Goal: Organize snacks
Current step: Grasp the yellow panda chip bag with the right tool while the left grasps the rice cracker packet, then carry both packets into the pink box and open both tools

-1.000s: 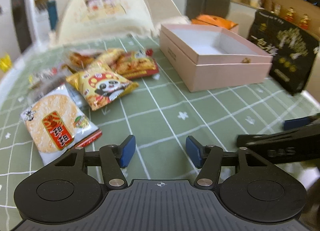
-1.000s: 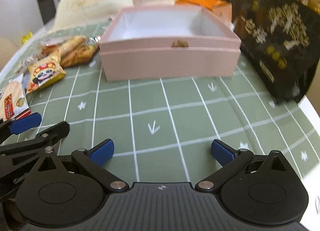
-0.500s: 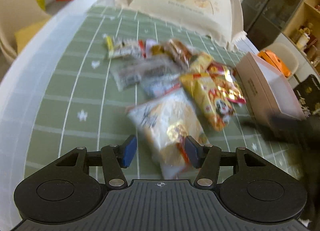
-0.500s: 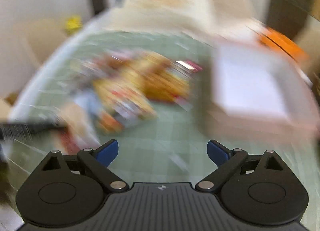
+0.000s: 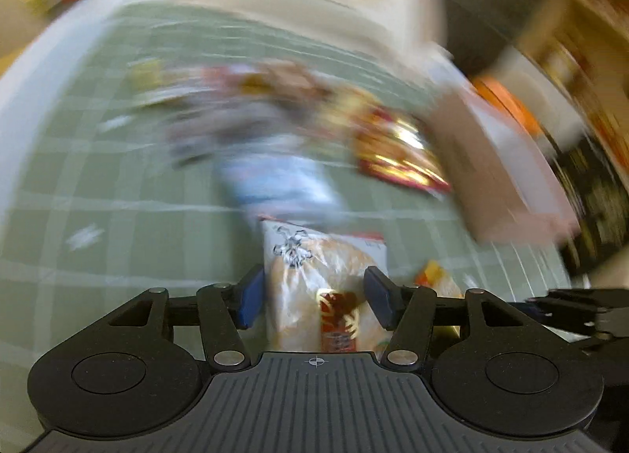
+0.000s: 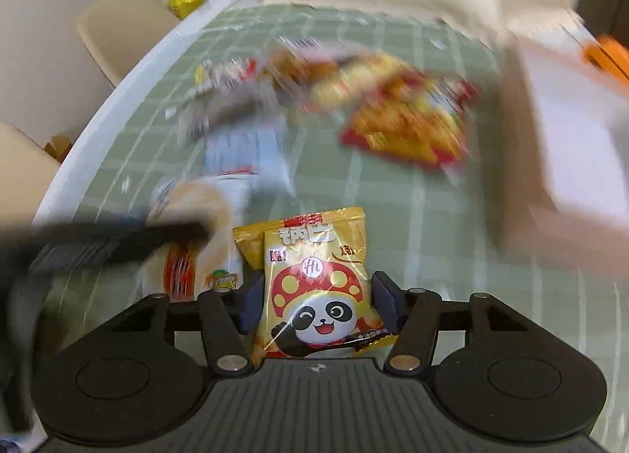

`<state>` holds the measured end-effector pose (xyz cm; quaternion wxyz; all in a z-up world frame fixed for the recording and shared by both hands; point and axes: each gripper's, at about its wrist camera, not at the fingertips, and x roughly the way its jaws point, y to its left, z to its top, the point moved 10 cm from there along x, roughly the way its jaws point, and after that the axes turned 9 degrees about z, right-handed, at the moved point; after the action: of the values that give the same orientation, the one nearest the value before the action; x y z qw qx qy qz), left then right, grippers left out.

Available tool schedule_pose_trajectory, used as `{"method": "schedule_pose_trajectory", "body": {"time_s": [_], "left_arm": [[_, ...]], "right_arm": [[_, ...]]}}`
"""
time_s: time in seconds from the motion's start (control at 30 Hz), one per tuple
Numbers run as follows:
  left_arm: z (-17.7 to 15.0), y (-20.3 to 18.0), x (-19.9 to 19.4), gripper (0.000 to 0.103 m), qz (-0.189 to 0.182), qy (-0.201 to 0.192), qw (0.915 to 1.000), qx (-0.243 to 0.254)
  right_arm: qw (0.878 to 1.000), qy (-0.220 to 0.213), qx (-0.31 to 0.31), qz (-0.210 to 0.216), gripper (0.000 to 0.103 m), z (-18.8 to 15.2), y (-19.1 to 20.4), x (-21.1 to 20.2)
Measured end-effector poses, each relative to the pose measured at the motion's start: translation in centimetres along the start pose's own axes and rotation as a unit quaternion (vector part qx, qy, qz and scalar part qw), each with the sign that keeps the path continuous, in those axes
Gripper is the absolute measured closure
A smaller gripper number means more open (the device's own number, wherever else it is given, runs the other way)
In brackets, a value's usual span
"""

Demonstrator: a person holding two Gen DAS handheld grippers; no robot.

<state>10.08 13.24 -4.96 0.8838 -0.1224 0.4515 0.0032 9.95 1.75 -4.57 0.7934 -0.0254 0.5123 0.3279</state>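
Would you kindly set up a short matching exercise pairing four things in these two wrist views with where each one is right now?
Things:
1. yellow panda-print snack packet
2. clear rice-cracker packet with a red label
3. open pink cardboard box
4. red-and-gold foil snack bag

Places:
A. lying on the green checked tablecloth, beside the box
B. between the left gripper jaws
C. at the right side of the table
D. between the right gripper jaws

Pairs: 1-D, 2-B, 3-C, 4-A

rice cracker pack [image 5: 314, 288] and yellow panda snack bag [image 6: 318, 288], each between claw fingers
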Motion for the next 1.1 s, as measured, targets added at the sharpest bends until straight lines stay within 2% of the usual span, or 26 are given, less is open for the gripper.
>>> {"method": "schedule_pose_trajectory", "body": {"time_s": [0.03,0.1,0.2,0.27,0.33,0.4,0.47,0.5,0.6,0.67,0.7,0.73,0.8,0.87,0.93,0.97,1.03,1.1], "left_arm": [[-0.3,-1.7,0.3,0.043,-0.009,0.001,0.9990,0.043],[-1.4,-5.0,0.4,0.041,-0.029,0.006,0.9914,0.127],[-3.2,-7.5,-0.2,0.040,-0.052,0.030,0.9839,0.168],[-4.0,-8.5,-0.9,0.039,-0.028,0.031,0.9792,0.199],[-4.1,-8.8,-2.2,0.044,0.013,0.012,0.9748,0.222],[-4.2,-9.3,-3.5,0.044,0.014,0.003,0.9748,0.223],[-4.7,-9.5,-4.4,0.044,0.007,0.009,0.9749,0.223],[-4.9,-9.9,-4.2,0.044,0.009,0.012,0.9732,0.229],[-6.6,-11.4,-2.5,0.043,0.043,0.018,0.9578,0.284],[-7.4,-12.4,-1.8,0.031,0.064,0.006,0.9458,0.318],[-7.9,-12.7,-1.5,0.021,0.065,0.007,0.9414,0.331],[-8.2,-13.0,-1.4,0.011,0.060,0.011,0.9407,0.334],[-8.3,-13.0,-1.4,0.008,0.043,0.017,0.9446,0.325],[-7.6,-12.4,-1.9,0.014,0.035,0.014,0.9554,0.293],[-6.5,-10.9,-2.2,0.021,0.061,0.001,0.9618,0.267],[-6.1,-10.0,-1.9,0.021,0.074,0.004,0.9638,0.256],[-5.8,-9.0,-1.0,0.021,0.076,0.028,0.9706,0.227],[-5.8,-8.8,-0.1,0.021,0.063,0.045,0.9769,0.199]], "right_arm": [[1.000,0.000,0.009,0.000,0.046,-1.3,-0.6,-1.0],[0.999,-0.008,0.023,-0.025,0.046,-3.7,-2.5,-3.1],[0.996,-0.021,0.040,-0.077,0.046,-6.1,-5.5,-5.8],[0.993,-0.028,0.061,-0.101,0.045,-7.5,-7.7,-7.2],[0.988,-0.037,0.080,-0.123,0.044,-8.5,-9.6,-8.3],[0.985,-0.043,0.090,-0.137,0.041,-9.3,-11.1,-9.0],[0.985,-0.049,0.097,-0.137,0.029,-9.8,-11.8,-9.5],[0.985,-0.053,0.100,-0.133,0.027,-10.1,-12.0,-9.8],[0.985,-0.056,0.109,-0.125,0.026,-10.3,-12.5,-9.6],[0.984,-0.054,0.115,-0.125,0.026,-10.4,-12.7,-9.4],[0.984,-0.054,0.115,-0.126,0.026,-10.6,-12.7,-9.4],[0.984,-0.055,0.113,-0.127,0.026,-10.5,-12.8,-9.3],[0.985,-0.056,0.107,-0.126,0.025,-10.7,-12.7,-9.6],[0.986,-0.053,0.097,-0.126,0.024,-10.8,-12.7,-9.5],[0.987,-0.043,0.081,-0.130,0.024,-10.8,-12.5,-9.1],[0.988,-0.037,0.073,-0.133,0.024,-10.9,-12.3,-8.9],[0.988,-0.021,0.063,-0.137,0.023,-11.1,-12.0,-8.2],[0.989,-0.021,0.058,-0.135,0.021,-11.0,-11.7,-8.0]]}}
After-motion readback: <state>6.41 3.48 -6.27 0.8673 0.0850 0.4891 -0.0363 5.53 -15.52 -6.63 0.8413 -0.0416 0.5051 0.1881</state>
